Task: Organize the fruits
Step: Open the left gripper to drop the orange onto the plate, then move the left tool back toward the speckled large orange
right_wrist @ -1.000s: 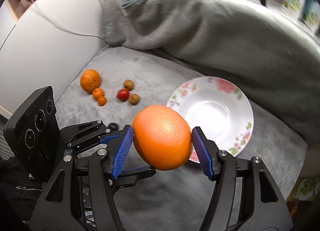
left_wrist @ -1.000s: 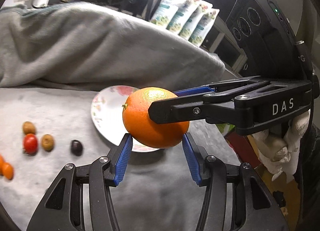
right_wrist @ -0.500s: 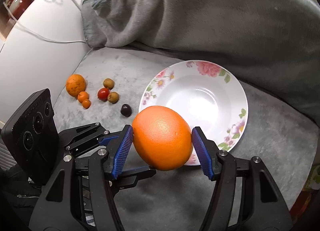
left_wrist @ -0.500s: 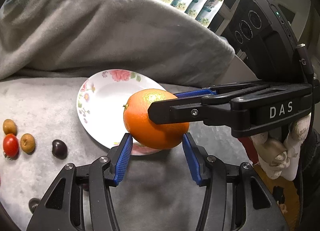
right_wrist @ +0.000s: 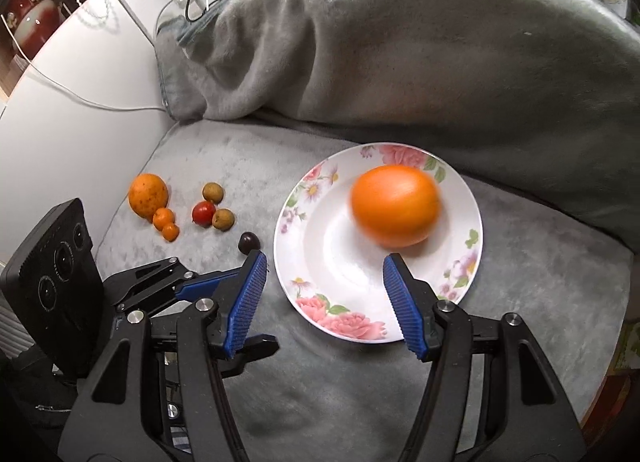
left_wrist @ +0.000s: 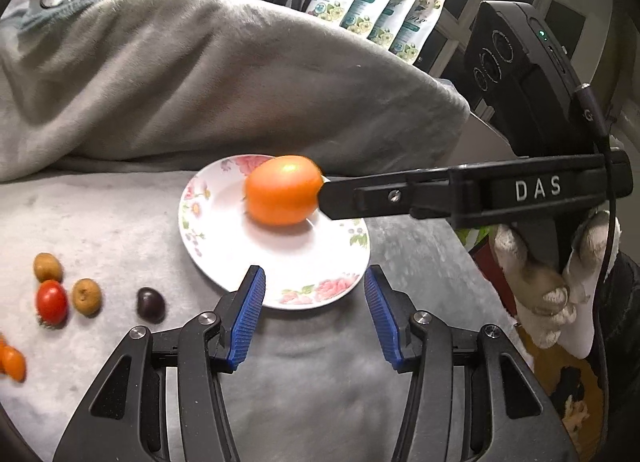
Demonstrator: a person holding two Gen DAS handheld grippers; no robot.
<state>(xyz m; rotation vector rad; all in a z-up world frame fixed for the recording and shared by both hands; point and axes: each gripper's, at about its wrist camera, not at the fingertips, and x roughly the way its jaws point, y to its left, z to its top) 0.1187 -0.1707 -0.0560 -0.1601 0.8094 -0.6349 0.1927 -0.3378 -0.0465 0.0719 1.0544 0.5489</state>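
Orange (right_wrist: pixel 395 205) blurred, in floral plate (right_wrist: pixel 320 302), toward 1 o'clock of its well. Right tool (right_wrist: pixel 324 294) spread wide, released, holding nothing. Left tool (left_wrist: pixel 314 316) likewise released. Small fruits (right_wrist: pixel 204 211) on grey blanket (right_wrist: pixel 520 282) at plate's 9 o'clock.

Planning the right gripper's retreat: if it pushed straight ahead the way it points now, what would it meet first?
Probably the floral plate, whose near rim lies between the open jaws of the right gripper, then the large orange resting on it. Height above the plate is unclear.
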